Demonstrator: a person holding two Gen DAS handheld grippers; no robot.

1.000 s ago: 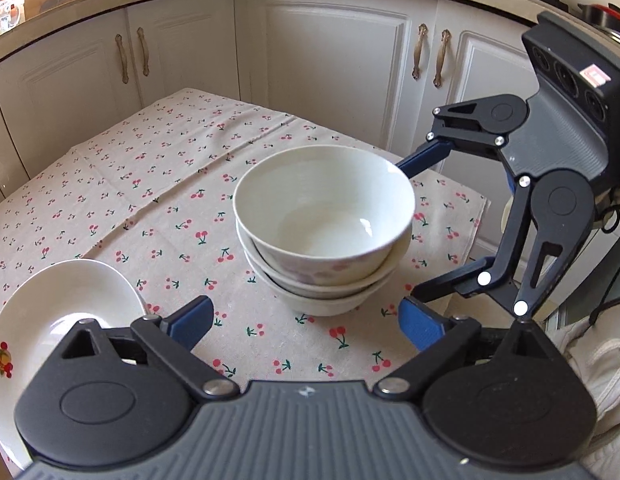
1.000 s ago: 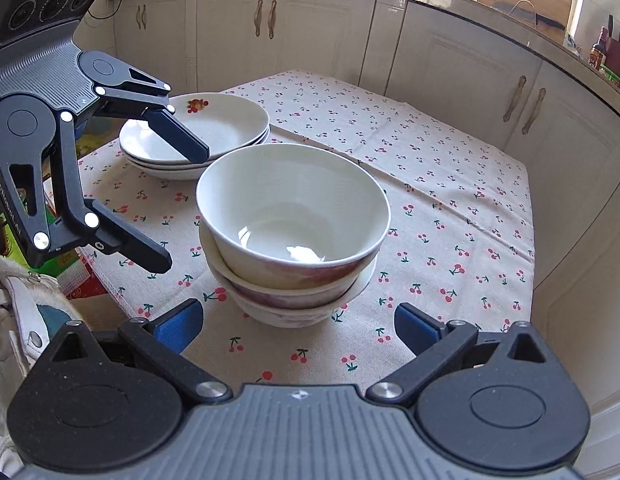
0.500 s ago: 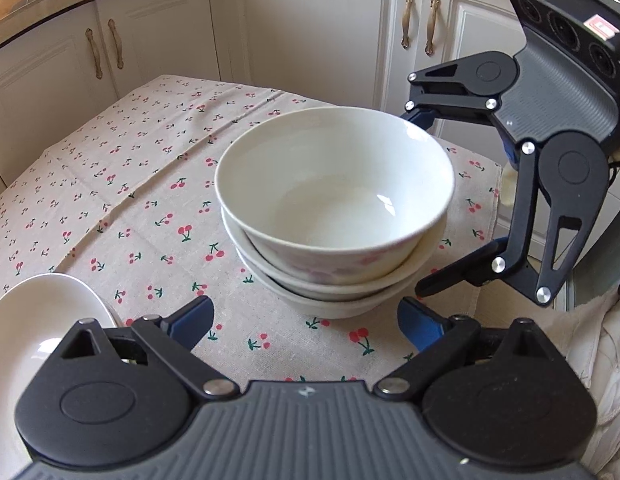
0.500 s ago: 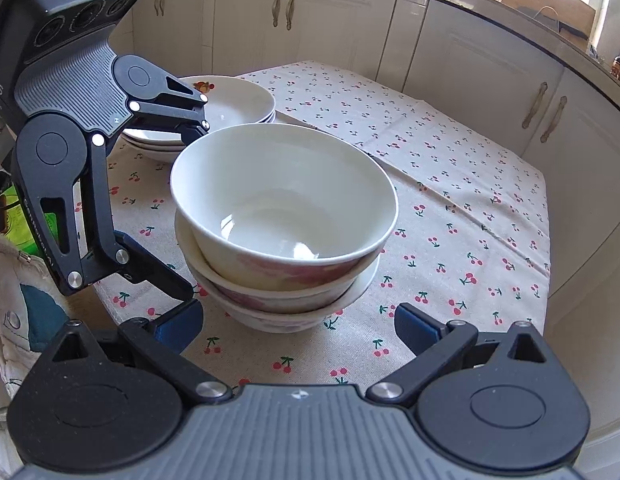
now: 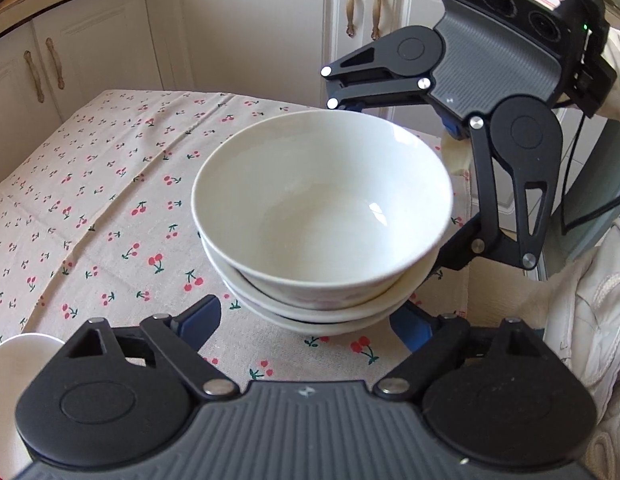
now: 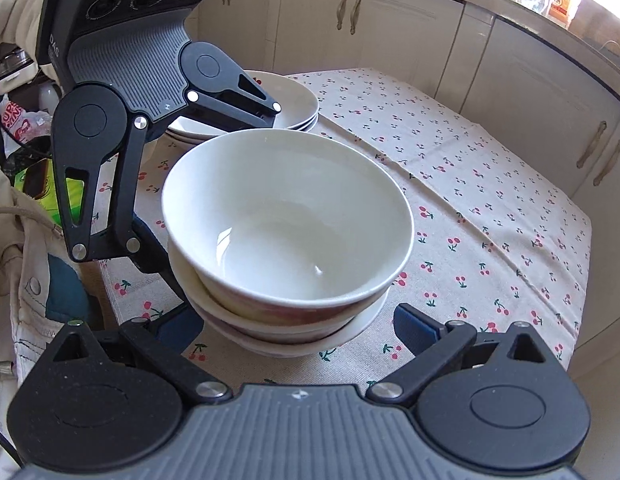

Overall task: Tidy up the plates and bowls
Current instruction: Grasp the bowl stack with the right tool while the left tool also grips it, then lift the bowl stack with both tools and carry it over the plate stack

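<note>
A stack of three white bowls [image 5: 321,220] stands on the cherry-print tablecloth [image 5: 110,184]; it also shows in the right wrist view [image 6: 286,224]. My left gripper [image 5: 310,324] is open, its blue-padded fingers on either side of the stack's base. My right gripper [image 6: 298,328] is open too, straddling the stack from the opposite side. Each gripper appears in the other's view, close against the bowls. A stack of white plates [image 6: 294,108] sits behind the left gripper; a plate rim [image 5: 14,356] shows at the lower left in the left wrist view.
White kitchen cabinets [image 5: 254,32] surround the table on two sides. The table's edge [image 6: 581,280] is at the right in the right wrist view. Bags and packets [image 6: 26,148] lie off the table to the left.
Both grippers have moved in toward the bowl stack from opposite sides, and their fingers now flank its base. Both stay open. The bowls have not moved.
</note>
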